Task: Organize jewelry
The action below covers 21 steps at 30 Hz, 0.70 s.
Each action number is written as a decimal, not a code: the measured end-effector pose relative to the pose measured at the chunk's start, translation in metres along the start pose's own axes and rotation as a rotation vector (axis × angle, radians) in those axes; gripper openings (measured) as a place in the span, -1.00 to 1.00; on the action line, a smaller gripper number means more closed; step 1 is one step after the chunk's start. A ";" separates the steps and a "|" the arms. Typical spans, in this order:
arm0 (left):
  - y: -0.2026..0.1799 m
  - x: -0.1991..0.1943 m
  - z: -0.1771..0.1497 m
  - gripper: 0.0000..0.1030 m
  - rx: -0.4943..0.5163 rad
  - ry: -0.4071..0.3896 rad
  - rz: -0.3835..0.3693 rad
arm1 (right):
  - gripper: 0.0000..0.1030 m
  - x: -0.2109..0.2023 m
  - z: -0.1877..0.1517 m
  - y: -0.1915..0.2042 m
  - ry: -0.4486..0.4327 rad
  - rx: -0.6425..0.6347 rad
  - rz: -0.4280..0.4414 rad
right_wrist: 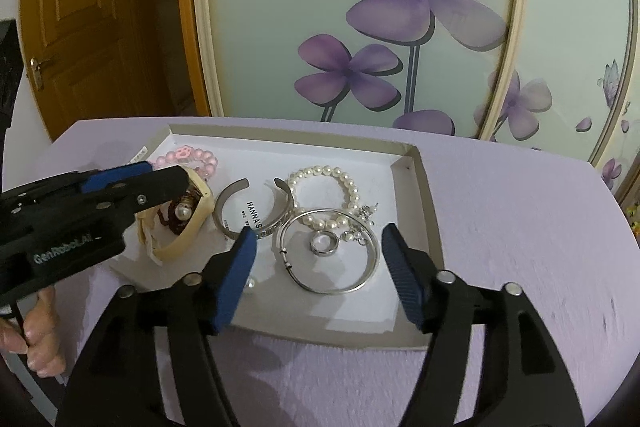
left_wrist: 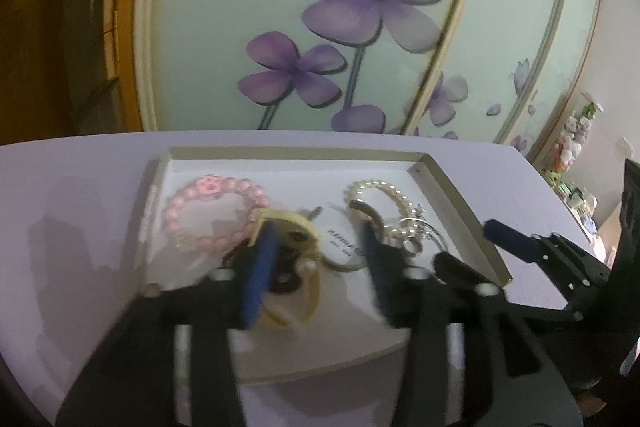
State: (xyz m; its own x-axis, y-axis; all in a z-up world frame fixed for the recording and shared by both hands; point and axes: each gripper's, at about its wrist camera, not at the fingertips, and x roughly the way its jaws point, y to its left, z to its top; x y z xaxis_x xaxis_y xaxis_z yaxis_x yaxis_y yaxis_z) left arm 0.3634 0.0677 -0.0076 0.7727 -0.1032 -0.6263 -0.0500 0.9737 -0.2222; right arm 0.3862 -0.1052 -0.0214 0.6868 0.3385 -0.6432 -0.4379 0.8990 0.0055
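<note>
A shallow white tray (right_wrist: 416,183) on a lilac table holds the jewelry. In it lie a pink bead bracelet (right_wrist: 188,157), a cream bangle (right_wrist: 188,227) with a dark piece and a pearl inside, an open silver cuff (right_wrist: 224,215), a pearl bracelet (right_wrist: 340,183), a thin silver bangle (right_wrist: 332,287) and a small ring (right_wrist: 322,245). My left gripper (left_wrist: 316,255) is open and hovers over the cream bangle (left_wrist: 304,227), one finger beside it. My right gripper (right_wrist: 320,267) is open above the silver bangle, empty.
The tray (left_wrist: 464,211) sits near the table's far edge, in front of a glass wardrobe door with purple flowers (right_wrist: 400,7). A wooden door (right_wrist: 80,27) stands at the left. My right gripper's fingers (left_wrist: 516,241) show at the right of the left wrist view.
</note>
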 end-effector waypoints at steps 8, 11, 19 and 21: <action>0.033 -0.045 -0.010 0.53 -0.046 -0.049 0.031 | 0.76 -0.019 -0.001 -0.002 -0.031 0.035 0.026; 0.039 -0.060 -0.013 0.65 -0.053 -0.074 0.036 | 0.83 -0.027 -0.002 0.000 -0.042 0.045 0.033; 0.041 -0.099 -0.029 0.93 -0.047 -0.128 0.031 | 0.89 -0.051 -0.008 0.004 -0.090 0.077 0.064; 0.038 -0.106 -0.033 0.96 -0.038 -0.140 0.027 | 0.97 -0.057 -0.011 0.005 -0.106 0.093 0.080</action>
State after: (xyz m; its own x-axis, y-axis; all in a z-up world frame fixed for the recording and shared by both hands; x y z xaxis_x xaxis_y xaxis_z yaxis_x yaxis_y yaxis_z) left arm 0.2588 0.1091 0.0255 0.8516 -0.0455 -0.5221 -0.0934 0.9671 -0.2366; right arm 0.3380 -0.1229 0.0068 0.7118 0.4327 -0.5534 -0.4410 0.8884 0.1275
